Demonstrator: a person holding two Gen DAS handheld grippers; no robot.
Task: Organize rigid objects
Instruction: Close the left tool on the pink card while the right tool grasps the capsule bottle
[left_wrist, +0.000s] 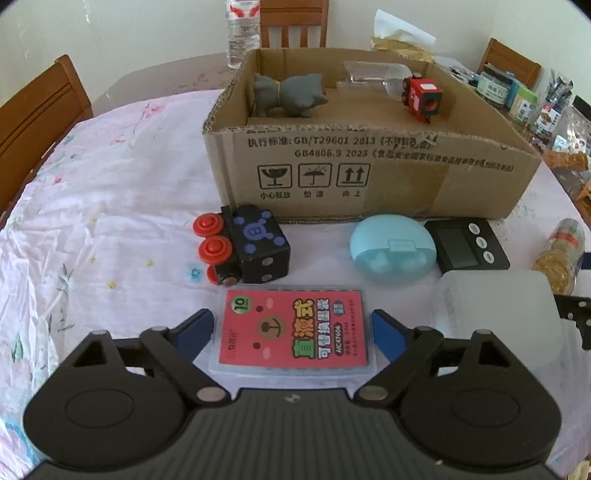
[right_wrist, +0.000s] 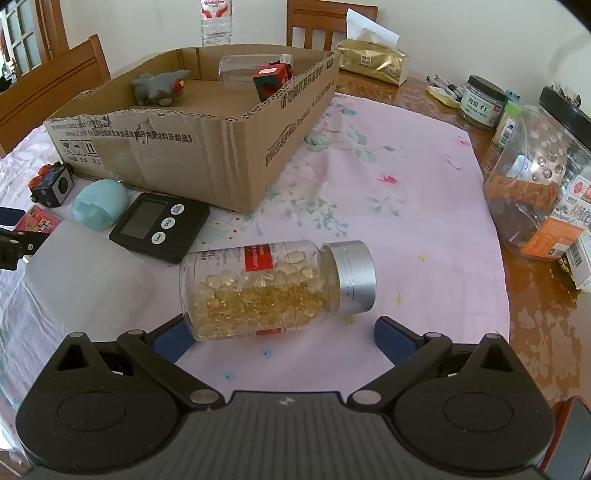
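Note:
My left gripper (left_wrist: 293, 328) is open, its blue fingers on either side of a flat red card pack (left_wrist: 293, 326) lying on the cloth. Beyond it lie a black toy cube with red wheels (left_wrist: 245, 249), a teal oval case (left_wrist: 393, 249) and a black timer (left_wrist: 467, 243). My right gripper (right_wrist: 282, 339) is open, just short of a capsule bottle with a silver cap (right_wrist: 273, 288) lying on its side. The cardboard box (left_wrist: 369, 173) holds a grey toy cat (left_wrist: 290, 94), a red cube (left_wrist: 423, 98) and a clear bottle (left_wrist: 376, 79).
A translucent white container (left_wrist: 498, 314) lies right of the left gripper. Jars and packets (right_wrist: 532, 181) crowd the table's right edge. A tissue pack (right_wrist: 373, 59) and water bottle (left_wrist: 242, 33) stand behind the box. Wooden chairs (left_wrist: 33, 110) surround the table.

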